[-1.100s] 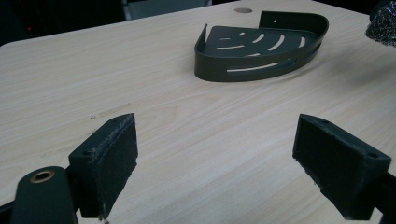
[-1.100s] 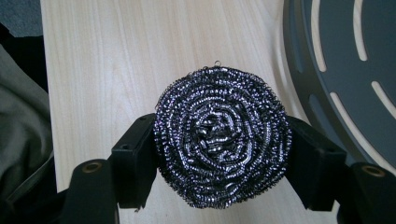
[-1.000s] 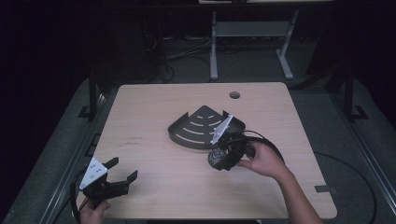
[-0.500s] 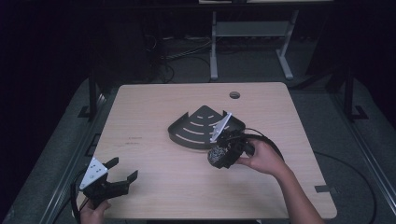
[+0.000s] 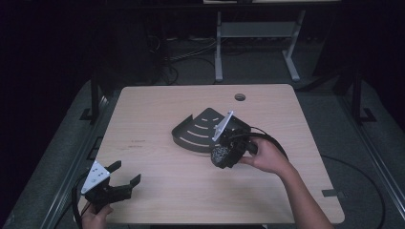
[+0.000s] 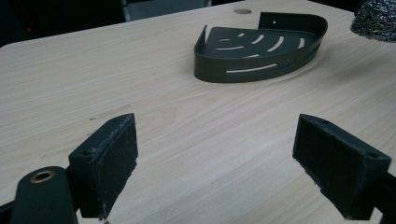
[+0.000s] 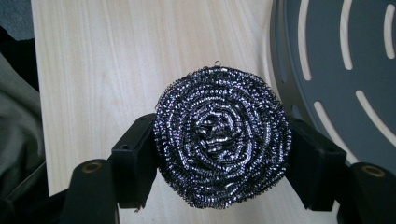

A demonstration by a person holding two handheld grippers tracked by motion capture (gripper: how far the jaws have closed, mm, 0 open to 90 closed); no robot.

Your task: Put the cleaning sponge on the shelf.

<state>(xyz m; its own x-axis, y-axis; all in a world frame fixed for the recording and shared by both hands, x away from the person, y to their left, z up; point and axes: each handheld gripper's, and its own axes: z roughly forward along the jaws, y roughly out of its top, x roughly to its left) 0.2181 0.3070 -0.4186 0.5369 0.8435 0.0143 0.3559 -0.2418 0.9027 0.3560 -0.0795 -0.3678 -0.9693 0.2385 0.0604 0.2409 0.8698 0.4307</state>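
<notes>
Steel scourer (image 7: 222,136): pinched in right gripper (image 5: 222,156) jaws, beside slotted corner tray (image 5: 203,131).
Left gripper (image 5: 125,176): jaws spread, near bench (image 5: 157,102) corner.

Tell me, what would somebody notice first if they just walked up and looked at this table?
Probably the shiny steel scrubber ball, squeezed between the jaws of the right tool just above the wooden table. Right beside it, near the table's middle, sits a dark curved tray with slots, with nothing in it. Down at the table's near left corner, the left tool waits with its jaws wide open, holding nothing.
</notes>
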